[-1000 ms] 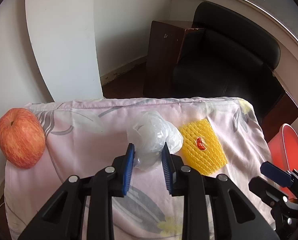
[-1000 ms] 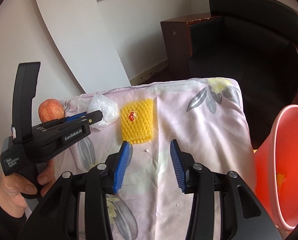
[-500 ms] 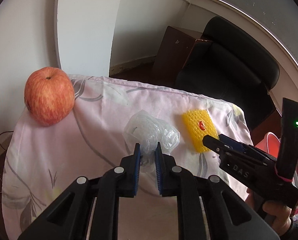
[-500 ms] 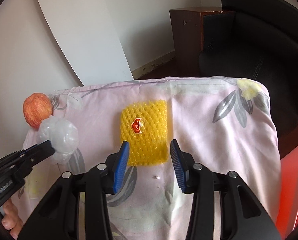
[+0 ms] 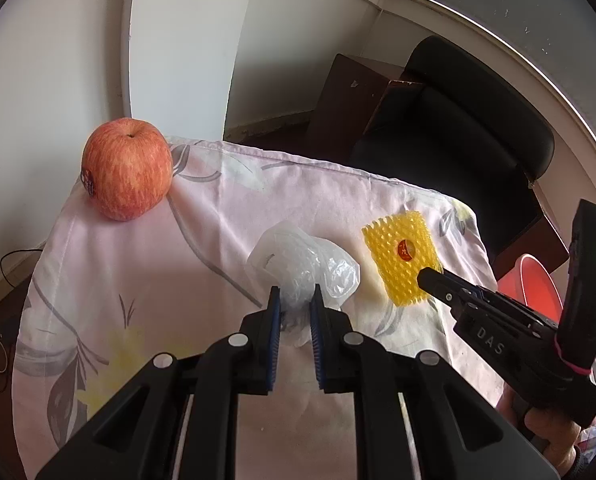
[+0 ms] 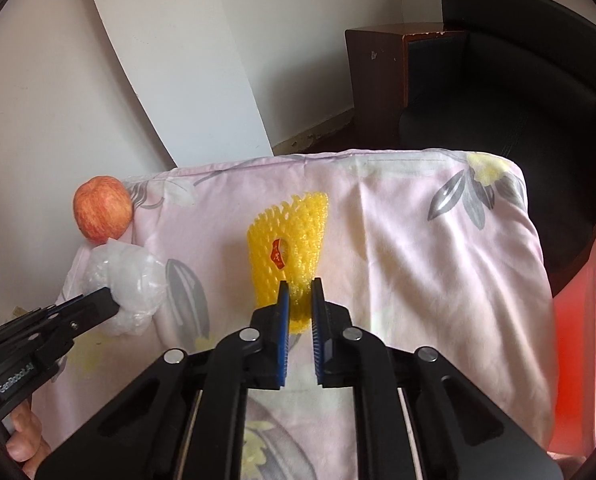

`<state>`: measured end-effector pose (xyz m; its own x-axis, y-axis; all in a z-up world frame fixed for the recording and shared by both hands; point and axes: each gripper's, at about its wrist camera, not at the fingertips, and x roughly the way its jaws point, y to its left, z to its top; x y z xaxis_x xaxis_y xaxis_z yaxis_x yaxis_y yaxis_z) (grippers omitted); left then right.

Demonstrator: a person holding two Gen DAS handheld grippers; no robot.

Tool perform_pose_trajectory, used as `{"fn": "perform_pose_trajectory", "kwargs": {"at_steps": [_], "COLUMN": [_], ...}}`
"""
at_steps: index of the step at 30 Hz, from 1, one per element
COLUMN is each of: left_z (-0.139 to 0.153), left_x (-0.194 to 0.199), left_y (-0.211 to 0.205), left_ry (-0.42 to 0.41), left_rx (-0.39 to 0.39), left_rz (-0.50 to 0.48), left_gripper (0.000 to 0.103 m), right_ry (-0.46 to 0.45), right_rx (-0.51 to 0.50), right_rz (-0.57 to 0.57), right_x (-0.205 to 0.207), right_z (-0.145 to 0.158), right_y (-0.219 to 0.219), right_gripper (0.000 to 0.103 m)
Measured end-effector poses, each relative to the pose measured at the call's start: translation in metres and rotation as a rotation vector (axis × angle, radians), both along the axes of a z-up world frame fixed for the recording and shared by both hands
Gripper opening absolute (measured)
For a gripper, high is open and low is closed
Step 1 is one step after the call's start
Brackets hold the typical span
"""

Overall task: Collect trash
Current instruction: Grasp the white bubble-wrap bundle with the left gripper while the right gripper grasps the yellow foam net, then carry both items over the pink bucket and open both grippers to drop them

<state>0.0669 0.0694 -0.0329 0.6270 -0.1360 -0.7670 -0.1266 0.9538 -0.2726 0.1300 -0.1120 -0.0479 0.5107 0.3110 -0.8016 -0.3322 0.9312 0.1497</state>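
My left gripper (image 5: 294, 300) is shut on a crumpled clear plastic bag (image 5: 306, 264) held just above the pink flowered cloth (image 5: 218, 240); the bag also shows in the right wrist view (image 6: 126, 280). My right gripper (image 6: 298, 292) is shut on the near edge of a yellow foam fruit net (image 6: 290, 236) with a red sticker; the net also shows in the left wrist view (image 5: 402, 256), with the right gripper's tip at its near corner.
A red apple (image 5: 126, 172) sits at the cloth's far left corner. A red plastic bin (image 6: 590, 320) stands on the floor to the right. A black armchair (image 5: 458, 128) and a brown cabinet (image 6: 374, 76) stand behind.
The left gripper closed on the plastic bag and lifted it. The right gripper moved forward to the yellow net and shut on its near edge.
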Motion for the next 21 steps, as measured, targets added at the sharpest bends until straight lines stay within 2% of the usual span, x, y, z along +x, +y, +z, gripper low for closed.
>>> {"fn": "perform_pose_trajectory", "kwargs": {"at_steps": [11, 21], "left_z": [0.005, 0.013], "left_x": [-0.037, -0.066], "left_y": [-0.014, -0.039], "left_ry": [-0.003, -0.029], "left_rx": [-0.016, 0.001], "left_rz": [0.011, 0.018], "left_gripper": [0.013, 0.013], "right_ry": [-0.068, -0.093], "right_rx": [-0.023, -0.028], "right_rz": [0.028, 0.026], "right_x": [-0.078, -0.114], "right_z": [0.038, 0.05], "right_y": [-0.008, -0.027], "right_gripper": [0.01, 0.01]}}
